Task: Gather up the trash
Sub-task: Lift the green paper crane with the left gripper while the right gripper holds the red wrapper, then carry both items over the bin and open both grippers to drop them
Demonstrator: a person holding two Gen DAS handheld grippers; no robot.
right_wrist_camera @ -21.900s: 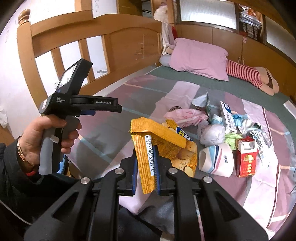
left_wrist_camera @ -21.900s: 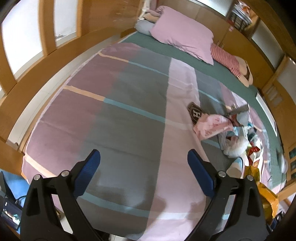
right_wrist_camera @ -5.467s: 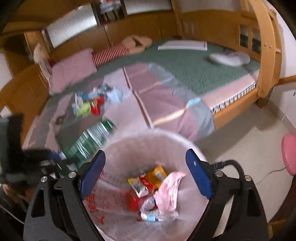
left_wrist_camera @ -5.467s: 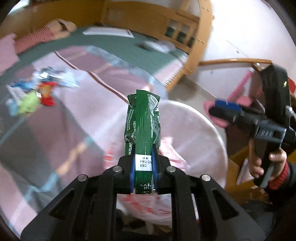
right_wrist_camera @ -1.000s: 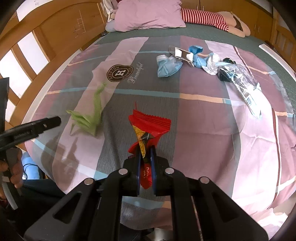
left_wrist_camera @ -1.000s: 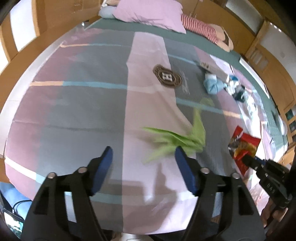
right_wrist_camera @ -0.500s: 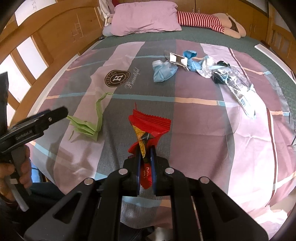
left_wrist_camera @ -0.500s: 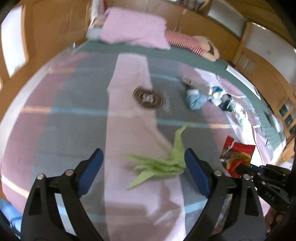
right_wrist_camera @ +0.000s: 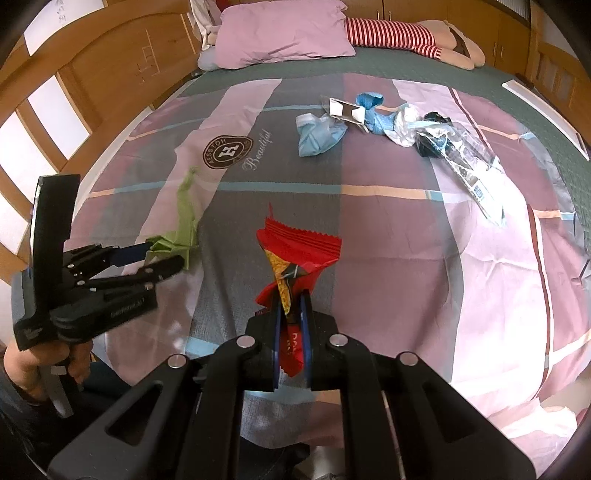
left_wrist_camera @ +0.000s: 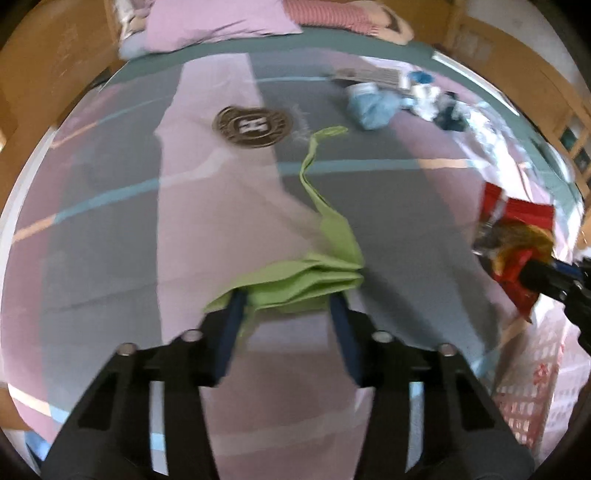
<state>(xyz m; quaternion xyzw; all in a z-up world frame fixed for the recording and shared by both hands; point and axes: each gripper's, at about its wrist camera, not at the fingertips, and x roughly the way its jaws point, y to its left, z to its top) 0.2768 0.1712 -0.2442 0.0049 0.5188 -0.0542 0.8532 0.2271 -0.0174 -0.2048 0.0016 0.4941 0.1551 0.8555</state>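
**Bed surface, two pickups under way**

Striped bedspread [right_wrist_camera: 388,236] in pink, grey and mauve covers the bed, with a round "H" crest logo [right_wrist_camera: 228,147] printed on it. Wooden headboard [right_wrist_camera: 110,85] runs along the left side, pink pillow [right_wrist_camera: 284,31] at the far end, a striped-sleeve soft figure [right_wrist_camera: 399,31] lying beside it.

Left gripper [left_wrist_camera: 286,301]: jaws closing, blue pads on either side of the bunched end of the green wrapper [left_wrist_camera: 314,273]. Pads look to be at its edges; a firm pinch is not visible, frame is motion-blurred. Wrapper lies flat on the bedspread, its long thin tail running up toward the crest logo. From the right wrist view the left gripper [right_wrist_camera: 155,256] tips sit right at that green wrapper [right_wrist_camera: 181,229], with the person's hand [right_wrist_camera: 44,363] on the grip below.

Right gripper [right_wrist_camera: 290,306]: clamped tight on the red snack wrapper [right_wrist_camera: 295,254], which stands up above the jaws, off the bed. Same red snack wrapper [left_wrist_camera: 513,236] shows at the right edge of the left view.

Remaining trash sits further up the bed, well apart from both grippers: blue crumpled bag [right_wrist_camera: 317,133], a small white-and-silver packet [right_wrist_camera: 343,109] touching it, clear plastic packaging [right_wrist_camera: 469,162] to the right.
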